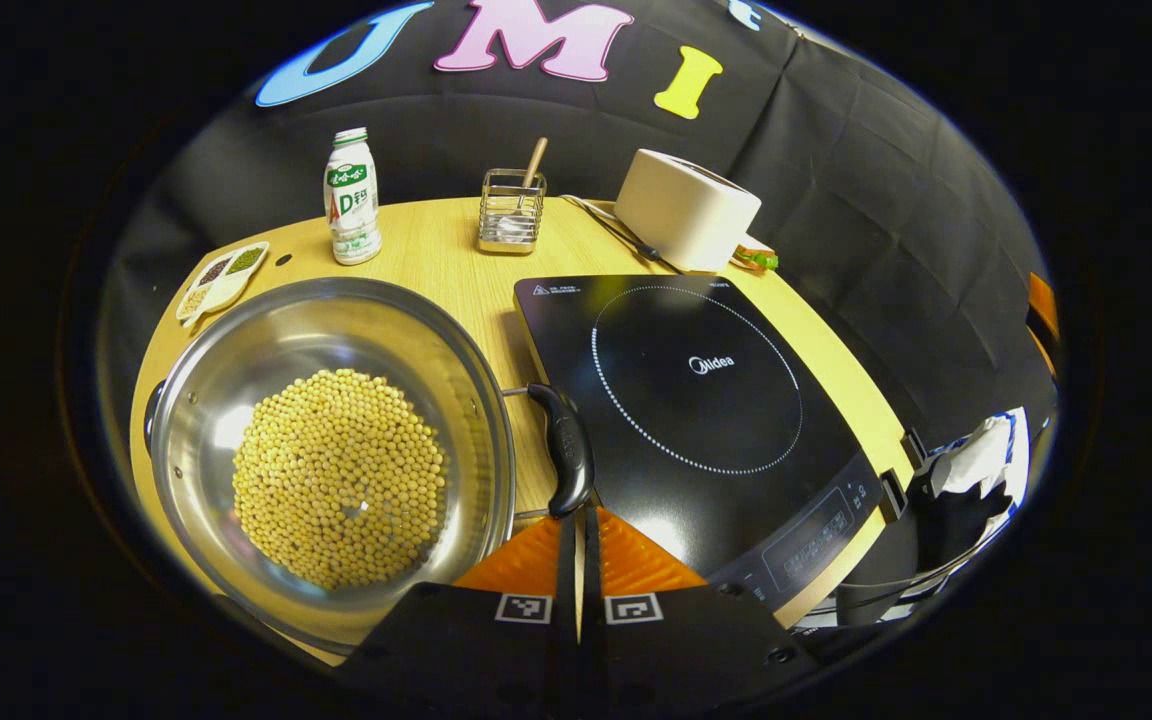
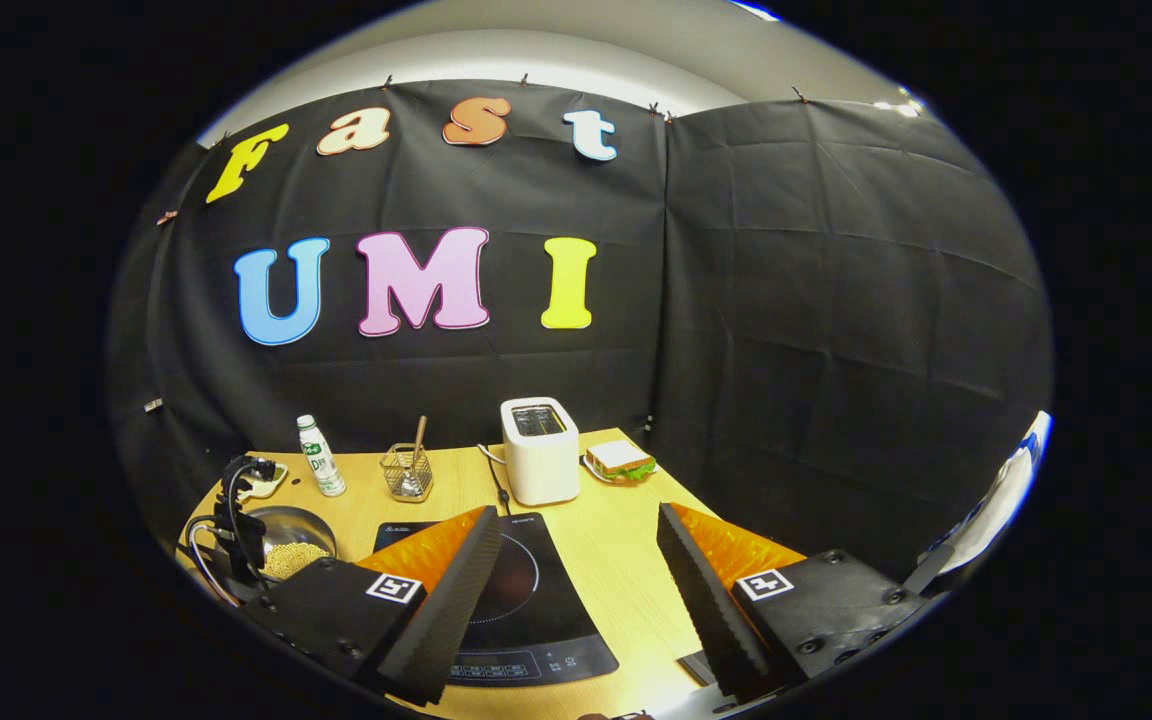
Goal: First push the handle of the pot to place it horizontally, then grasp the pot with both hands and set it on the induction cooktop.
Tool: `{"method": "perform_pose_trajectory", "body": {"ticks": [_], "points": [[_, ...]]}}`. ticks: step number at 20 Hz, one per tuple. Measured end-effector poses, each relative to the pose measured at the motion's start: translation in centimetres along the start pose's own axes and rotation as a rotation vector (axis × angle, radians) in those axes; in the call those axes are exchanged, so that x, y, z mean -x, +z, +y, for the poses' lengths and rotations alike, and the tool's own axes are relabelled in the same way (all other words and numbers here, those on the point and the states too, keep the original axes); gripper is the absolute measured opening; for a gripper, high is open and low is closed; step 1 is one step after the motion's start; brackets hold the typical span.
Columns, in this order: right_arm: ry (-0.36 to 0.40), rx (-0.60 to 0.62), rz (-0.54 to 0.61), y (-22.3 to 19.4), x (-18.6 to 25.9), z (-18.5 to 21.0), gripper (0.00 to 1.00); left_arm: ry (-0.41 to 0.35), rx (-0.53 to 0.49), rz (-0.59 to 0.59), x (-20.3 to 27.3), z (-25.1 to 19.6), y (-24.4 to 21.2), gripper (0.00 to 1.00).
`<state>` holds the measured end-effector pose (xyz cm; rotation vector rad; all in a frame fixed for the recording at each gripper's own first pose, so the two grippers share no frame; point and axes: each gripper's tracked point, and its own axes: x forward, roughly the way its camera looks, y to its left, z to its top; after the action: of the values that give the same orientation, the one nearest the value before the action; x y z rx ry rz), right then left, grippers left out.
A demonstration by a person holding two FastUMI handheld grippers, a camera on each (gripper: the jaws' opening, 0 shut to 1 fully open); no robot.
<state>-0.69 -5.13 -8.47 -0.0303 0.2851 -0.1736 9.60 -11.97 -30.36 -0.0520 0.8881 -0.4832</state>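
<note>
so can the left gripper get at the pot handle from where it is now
Probably yes: the left gripper, fingers together, sits just below the pot handle, with nothing between them; the induction cooktop lies beside.

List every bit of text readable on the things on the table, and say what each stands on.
"Midea": in the ring on the cooktop.
Small print along the cooktop's far edge and on its control panel: too small to read.
Label on the bottle: too blurred to read reliably.
</note>
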Motion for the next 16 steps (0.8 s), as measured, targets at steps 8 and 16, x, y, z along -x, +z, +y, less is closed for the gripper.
{"method": "perform_pose_trajectory", "body": {"ticks": [8, 16], "points": [[-0.007, 0.011, -0.004, 0.4, -0.5, 0.4, 0.98, -0.013, 0.037, -0.021, -1.0, 0.5, 2.0, 0.05], [0.010, 0.020, 0.003, 0.2, -0.6, 1.1, 0.98, -0.015, 0.023, -0.041, -1.0, 0.9, 2.4, 0.05]]}}
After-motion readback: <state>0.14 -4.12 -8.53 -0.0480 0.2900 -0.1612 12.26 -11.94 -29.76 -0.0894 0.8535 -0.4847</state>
